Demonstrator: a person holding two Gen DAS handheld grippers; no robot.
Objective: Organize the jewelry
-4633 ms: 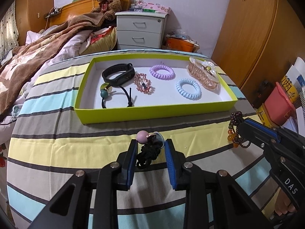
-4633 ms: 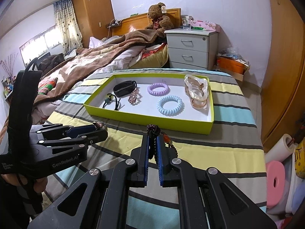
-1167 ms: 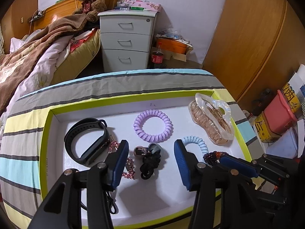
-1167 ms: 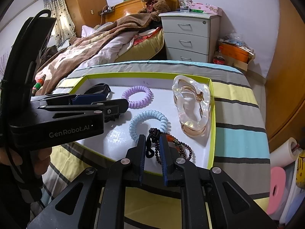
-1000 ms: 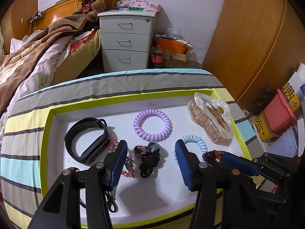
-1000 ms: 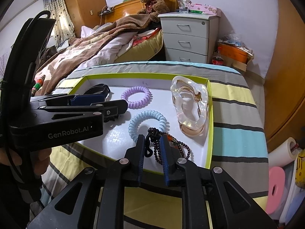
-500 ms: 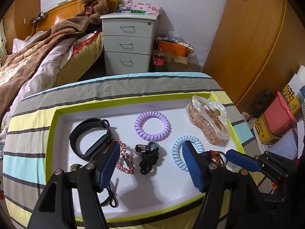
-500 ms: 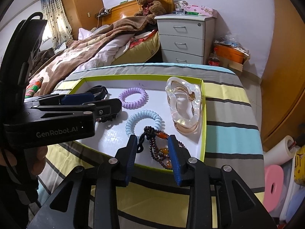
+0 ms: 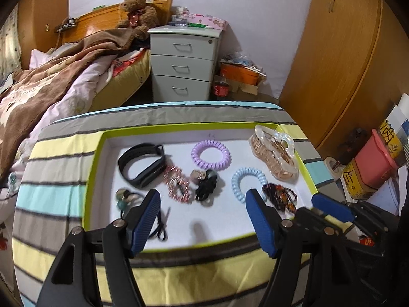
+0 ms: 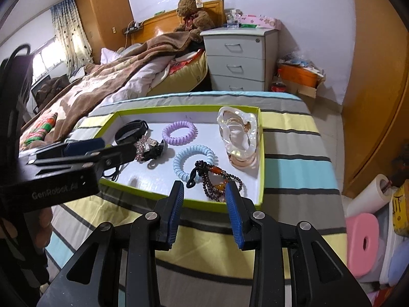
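Both grippers hang over the tray's [image 9: 94,179] near edge, jaws apart, nothing between the pads. The left gripper [image 9: 202,220] has just been opening; so has the right gripper [image 10: 204,204], narrower gap.

The green-rimmed tray sits on the striped tablecloth [image 9: 51,192], long axis running left-right.

Contents:
- Dark bead bracelet [image 10: 217,179] with amber beads lies loose at the near right corner, its black cord end pointing toward the left rim.
- Blue coil tie [image 9: 249,181] just beside it, touching or nearly so; cannot tell which.
- Purple coil tie [image 9: 211,154] nearer the far edge, centre.
- Clear claw clip [image 9: 274,153] along the right rim, long axis running near-to-far.
- Black band [image 9: 141,165] toward the far left.
- Pink bead piece [image 9: 176,184] and black scrunchie [image 9: 205,188] mid-tray.
- Green-bead tie [image 9: 125,198] near the left rim, partly hidden by the left finger.
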